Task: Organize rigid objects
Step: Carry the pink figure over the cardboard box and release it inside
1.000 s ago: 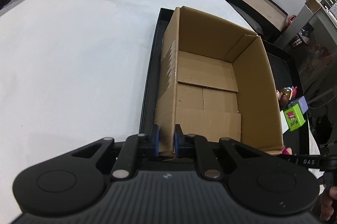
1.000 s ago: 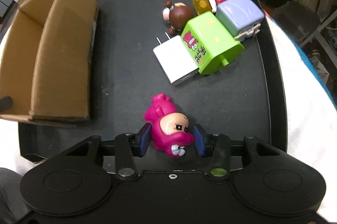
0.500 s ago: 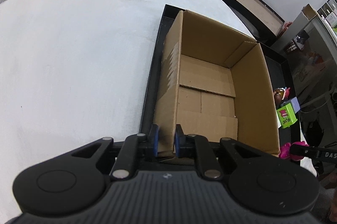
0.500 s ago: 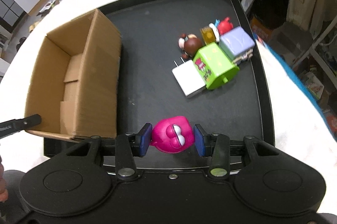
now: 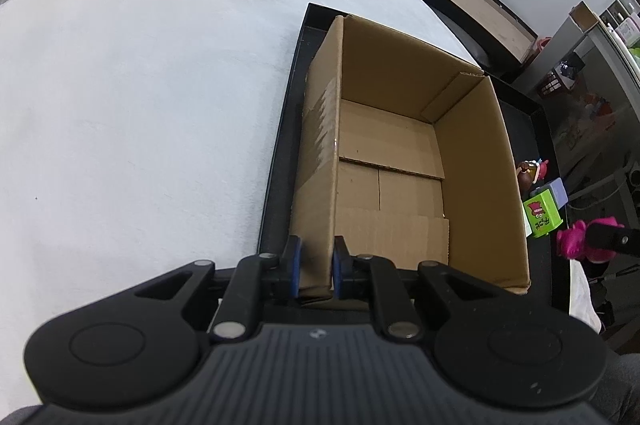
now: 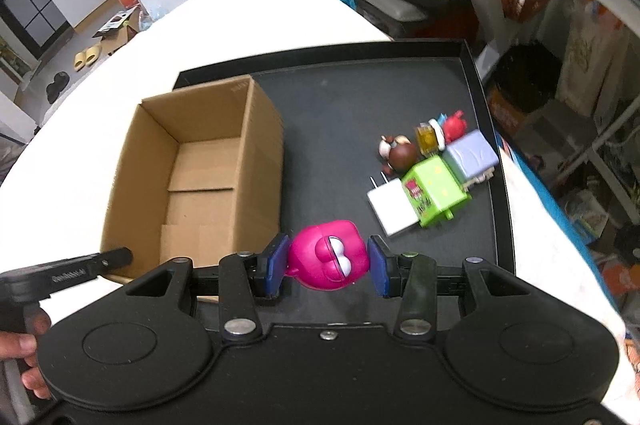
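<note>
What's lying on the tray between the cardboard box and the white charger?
Nothing: in the right wrist view, bare black tray separates the cardboard box from the white charger.

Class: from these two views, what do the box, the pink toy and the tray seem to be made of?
Box: brown corrugated cardboard, matte, with creased flaps.
Pink toy: probably moulded plastic, smooth with a slight sheen.
Tray: black and matte, possibly plastic; it cannot be told for sure.

From my right wrist view, the cardboard box [image 6: 192, 181] sits on the tray [image 6: 344, 97] against its left edge. A cluster of small toys [image 6: 434, 173] lies near the tray's right edge, with the charger [image 6: 390, 209] just left of it.
</note>
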`<state>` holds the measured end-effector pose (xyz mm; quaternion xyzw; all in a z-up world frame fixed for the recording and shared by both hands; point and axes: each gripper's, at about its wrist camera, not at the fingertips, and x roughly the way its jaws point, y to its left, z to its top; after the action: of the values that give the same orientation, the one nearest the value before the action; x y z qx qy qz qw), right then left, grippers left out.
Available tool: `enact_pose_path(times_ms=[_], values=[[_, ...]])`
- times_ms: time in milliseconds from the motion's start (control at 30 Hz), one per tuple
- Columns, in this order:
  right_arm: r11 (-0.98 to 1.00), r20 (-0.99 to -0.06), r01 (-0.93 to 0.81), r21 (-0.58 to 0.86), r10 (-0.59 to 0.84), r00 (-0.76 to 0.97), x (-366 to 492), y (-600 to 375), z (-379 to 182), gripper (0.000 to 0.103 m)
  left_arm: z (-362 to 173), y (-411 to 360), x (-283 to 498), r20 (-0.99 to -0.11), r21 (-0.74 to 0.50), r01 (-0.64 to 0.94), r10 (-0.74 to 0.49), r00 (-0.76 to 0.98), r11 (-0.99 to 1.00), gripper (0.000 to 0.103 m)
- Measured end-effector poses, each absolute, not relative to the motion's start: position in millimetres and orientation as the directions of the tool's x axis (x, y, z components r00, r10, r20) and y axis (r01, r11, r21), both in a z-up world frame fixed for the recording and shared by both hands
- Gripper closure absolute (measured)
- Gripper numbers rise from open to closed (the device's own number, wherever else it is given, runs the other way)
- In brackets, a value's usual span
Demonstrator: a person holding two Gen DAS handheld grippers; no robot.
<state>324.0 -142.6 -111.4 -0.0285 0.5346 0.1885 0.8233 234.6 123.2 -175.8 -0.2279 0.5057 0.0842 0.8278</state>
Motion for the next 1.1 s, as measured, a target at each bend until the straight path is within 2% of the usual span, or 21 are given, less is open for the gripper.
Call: enact_pose_path(times_ms=[500, 1100], values=[[0.887, -0.877, -0.443, 0.132, 0.313, 0.364, 324.0, -86.7, -91.3, 0.061, -177.8, 128.3, 231.9, -0.871, -0.317, -0.377, -0.11, 0.479, 0.87, 0.088], [0.852, -0.893, -0.507, 0.131, 0.323, 0.313, 333.9, -30.5, -115.9, 0.06, -178.1, 132.2, 230.2, -0.865, -0.343, -0.379, -0.132, 0.484, 0.859, 0.088]])
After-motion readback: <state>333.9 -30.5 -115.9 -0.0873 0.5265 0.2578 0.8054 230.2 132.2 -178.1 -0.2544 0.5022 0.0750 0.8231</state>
